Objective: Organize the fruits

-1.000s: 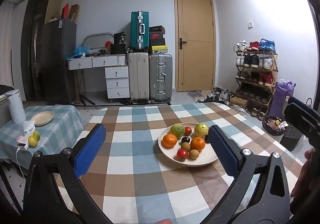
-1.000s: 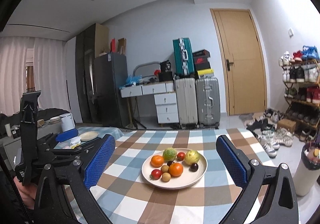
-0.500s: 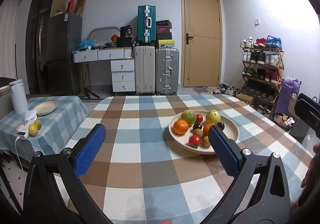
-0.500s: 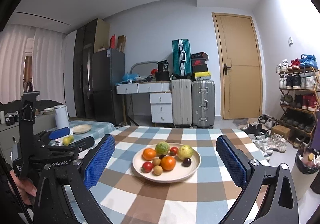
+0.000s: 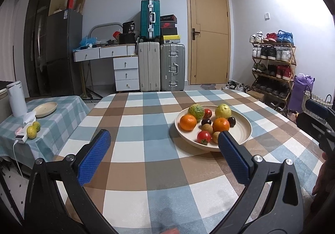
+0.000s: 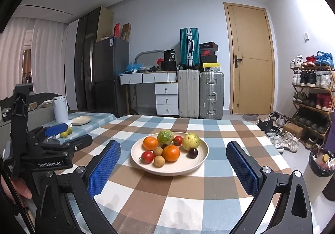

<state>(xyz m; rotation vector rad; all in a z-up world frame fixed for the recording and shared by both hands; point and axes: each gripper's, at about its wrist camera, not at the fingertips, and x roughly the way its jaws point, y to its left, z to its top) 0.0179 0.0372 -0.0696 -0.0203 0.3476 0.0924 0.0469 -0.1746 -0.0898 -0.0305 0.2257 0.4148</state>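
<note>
Far left there's a smaller desk (image 5: 62,106) with a teal check cloth, sitting apart from the main one. On it: a white kettle (image 5: 16,99), an empty beige plate (image 5: 45,106), and two yellow-green citrus fruits (image 5: 33,129) right beside a white power bank with its cable hanging off the edge.

The left gripper (image 5: 162,151) hovers over the near part of the big desk (image 5: 142,129), the one with the brown, blue and white checked cloth. Its blue-padded fingers (image 5: 94,158) are spread wide with nothing between them. In the right wrist view you can see it off to the left, held by a hand (image 6: 19,187).

Moving right, the fruit bowl (image 6: 201,160) sits roughly mid-desk, a shallow cream dish. Inside it: a bumpy green fruit (image 6: 165,137) and a yellow-green one (image 6: 190,142) at the back with a small red tomato (image 6: 178,140) between them, two oranges (image 6: 171,152), another tomato (image 6: 147,156) at the front left, a couple of small brown round fruits (image 6: 159,160) and two dark plum-like ones (image 6: 193,152). All of it is in the bowl, none loose on the cloth.

The right gripper (image 6: 173,169) points straight at the bowl from the near side, fingers (image 6: 242,171) wide apart and empty, not touching the dish.

On the far right a shoe rack (image 5: 272,66) stands against the wall.
</note>
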